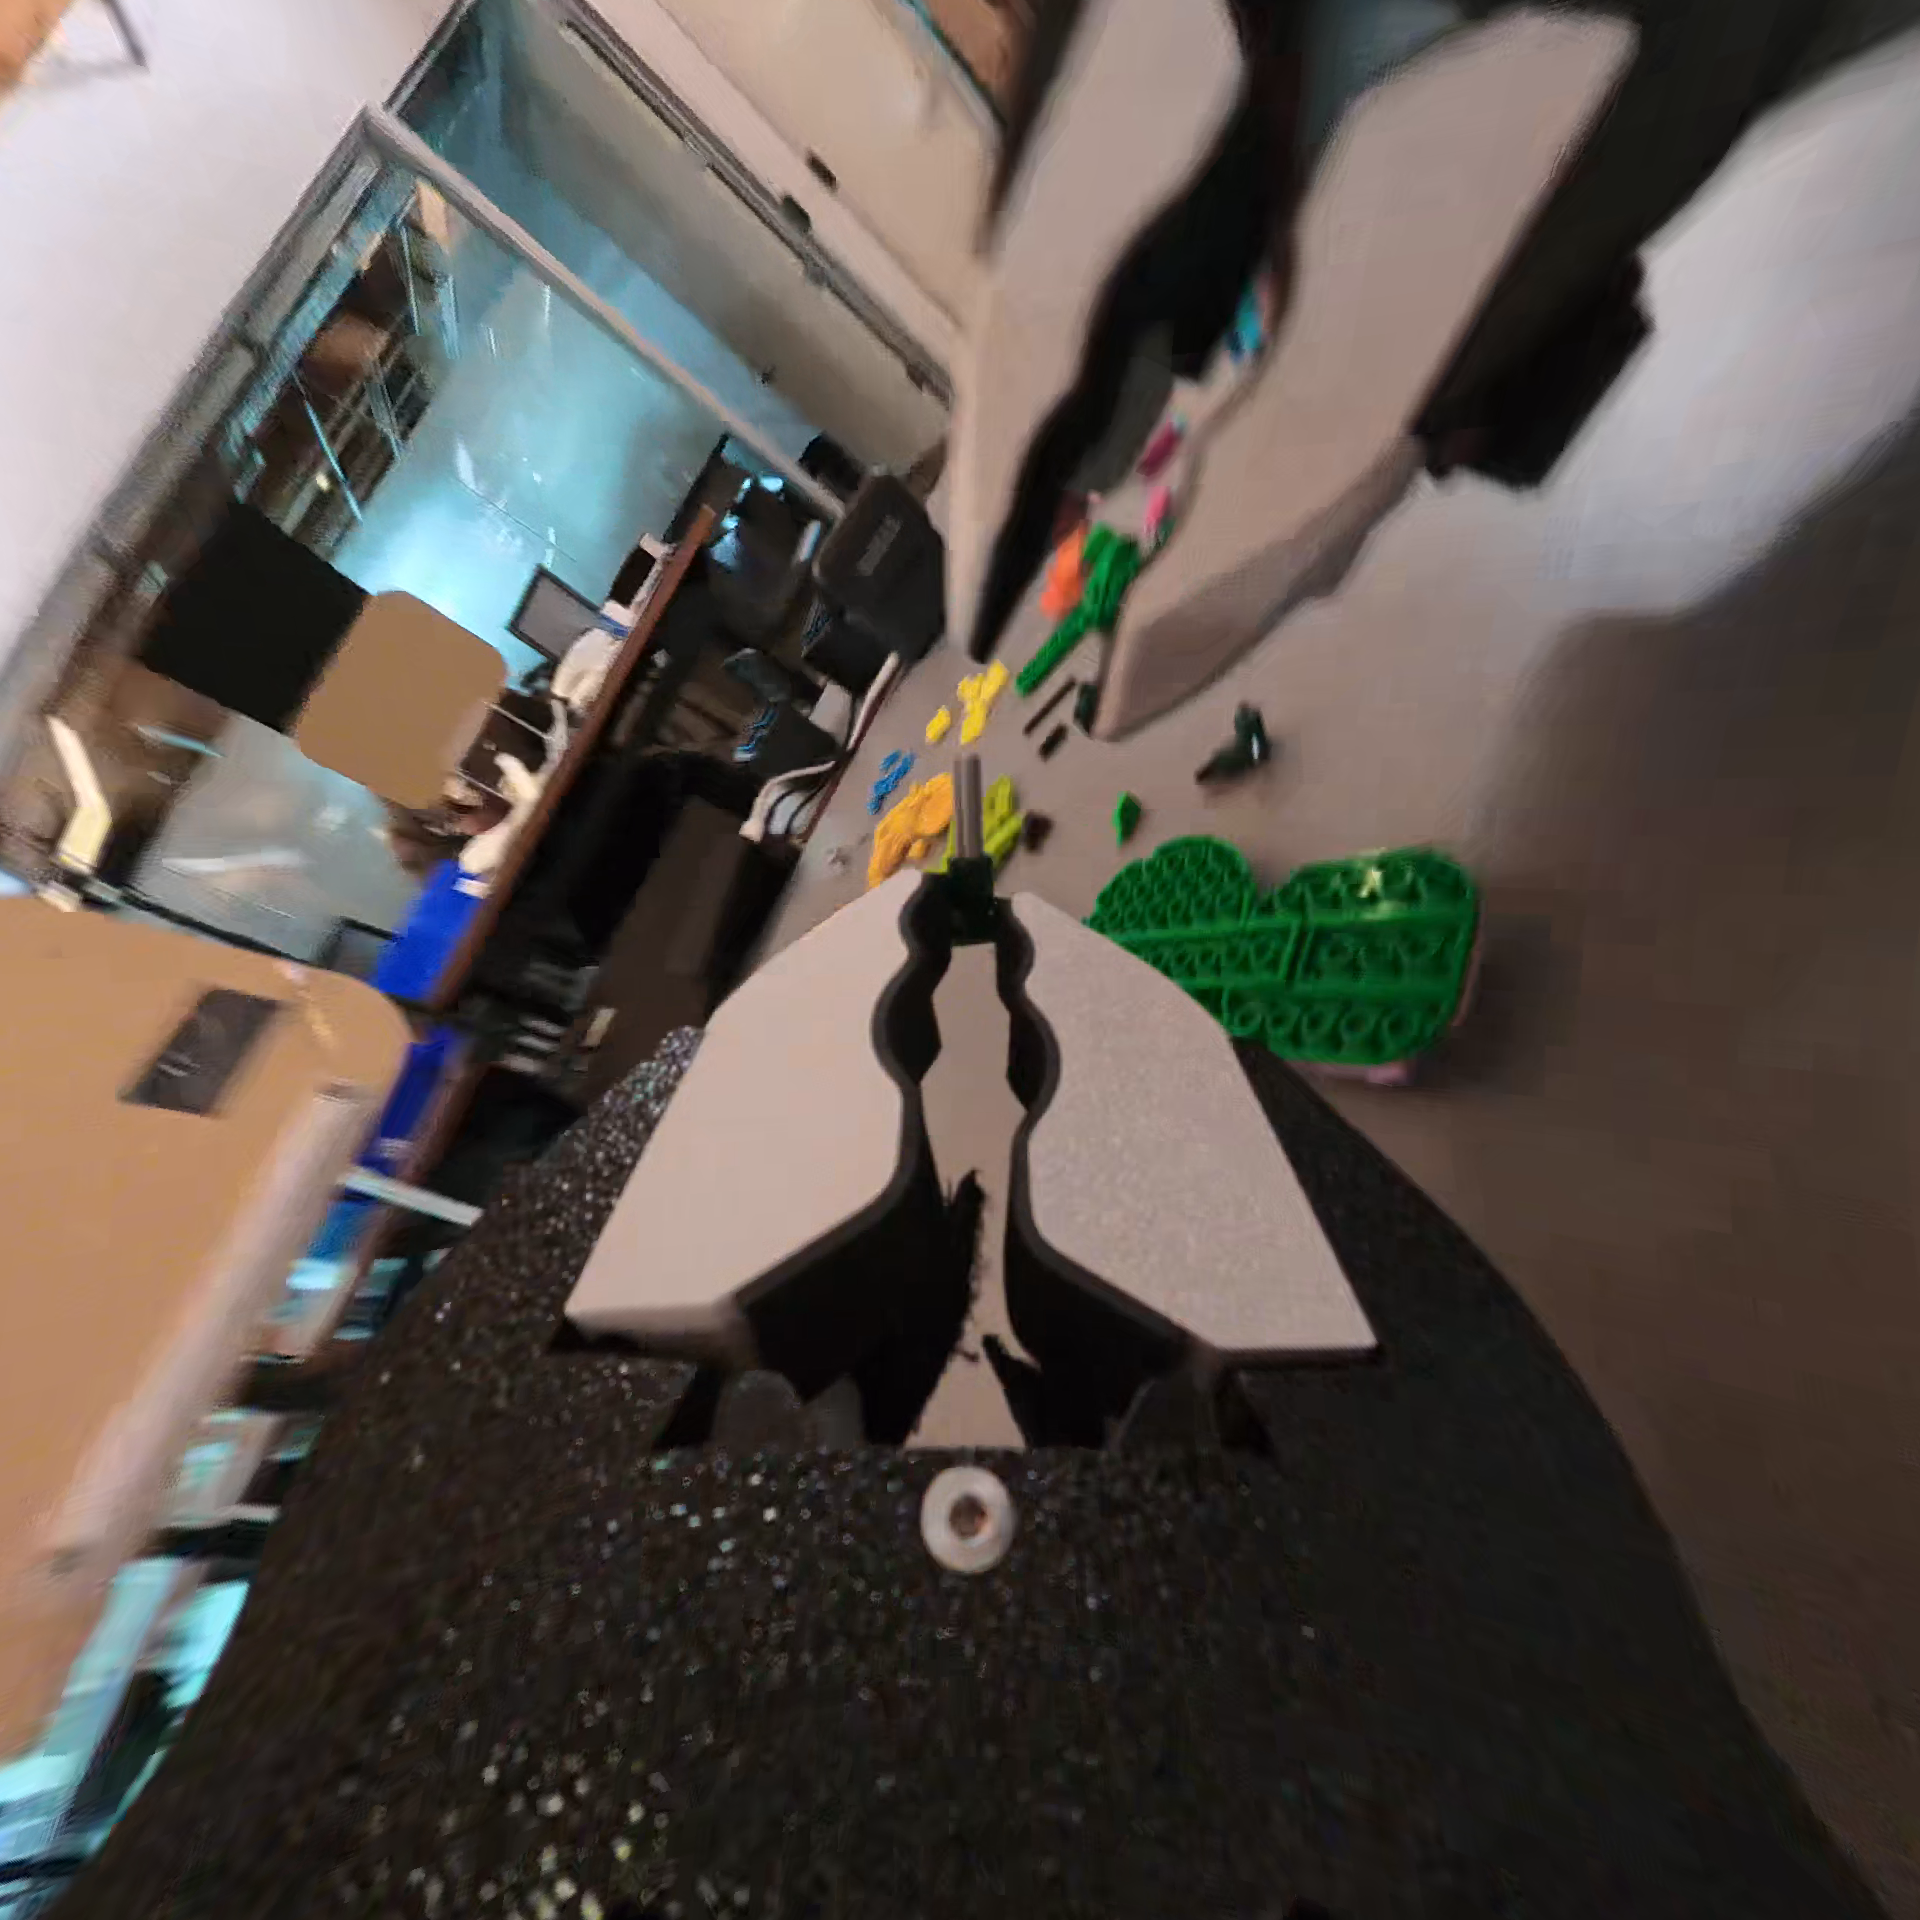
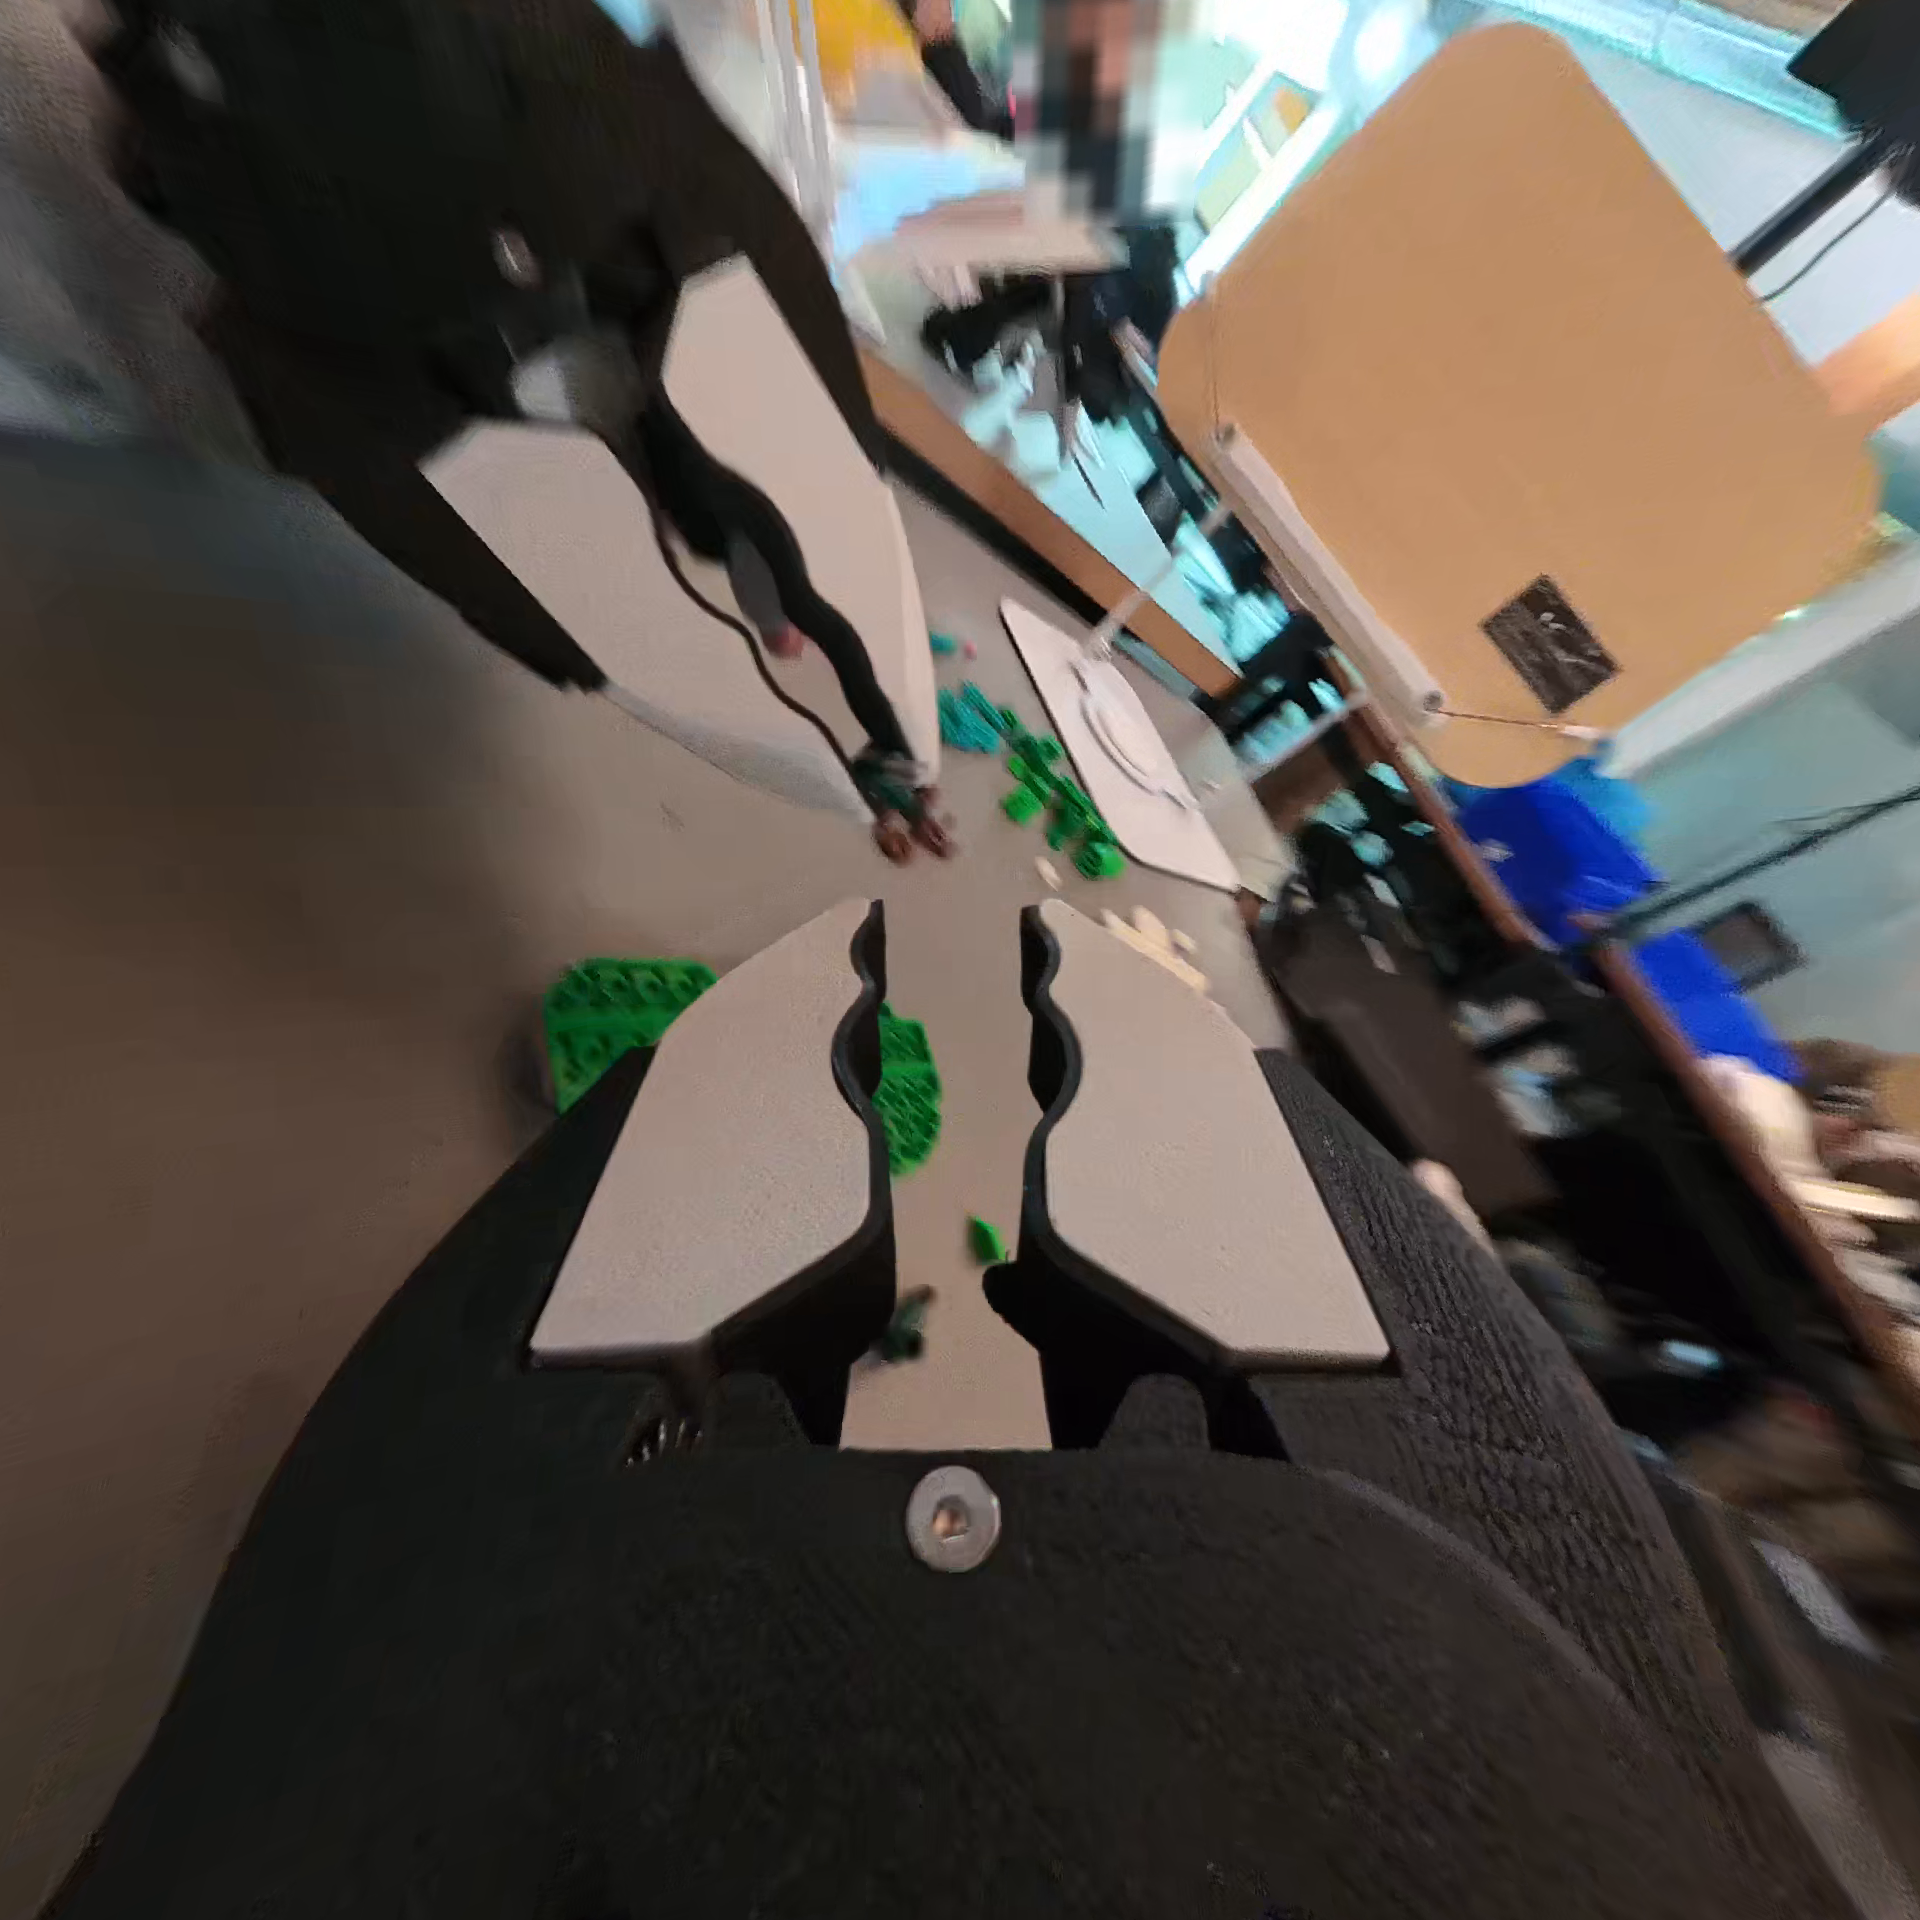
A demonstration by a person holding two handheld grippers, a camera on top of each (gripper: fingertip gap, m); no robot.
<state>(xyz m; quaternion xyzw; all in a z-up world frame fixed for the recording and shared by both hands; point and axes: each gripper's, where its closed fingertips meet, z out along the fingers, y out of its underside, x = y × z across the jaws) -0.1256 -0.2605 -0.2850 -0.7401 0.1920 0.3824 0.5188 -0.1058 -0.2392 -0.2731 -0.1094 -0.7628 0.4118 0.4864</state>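
Building pieces of many colours lie scattered over a grey table (image 1: 1714,1195). The left gripper (image 1: 971,914) is clenched on a small black piece (image 1: 971,899) pinched between its fingertips, with a grey pin (image 1: 968,805) sticking out forward from it, held up above the tabletop. Just to the right of those fingertips lies a large green studded plate (image 1: 1299,956), flat on the table. Beyond the pin are an orange heap (image 1: 914,826), a lime-green heap (image 1: 997,821), some small blue bits (image 1: 891,779) and yellow bits (image 1: 977,691). A small green piece (image 1: 1125,816) and a dark green piece (image 1: 1236,743) lie apart between the plate and the far clutter.

The right gripper (image 2: 951,920) is released: its two fingers stand well apart with bare tabletop showing between them, gripping nothing. The green plate shows under and beside its left finger, and two small green bits (image 2: 985,1238) lie on the table between the fingers farther back. Ahead of it are bright green pieces (image 2: 1060,810), teal pieces (image 2: 971,717), a few cream bits (image 2: 1153,940) and a white flat board (image 2: 1122,748) near the table's edge. The left gripper appears farther off in this view, its tips blurred around something dark. Everything is smeared by motion blur.
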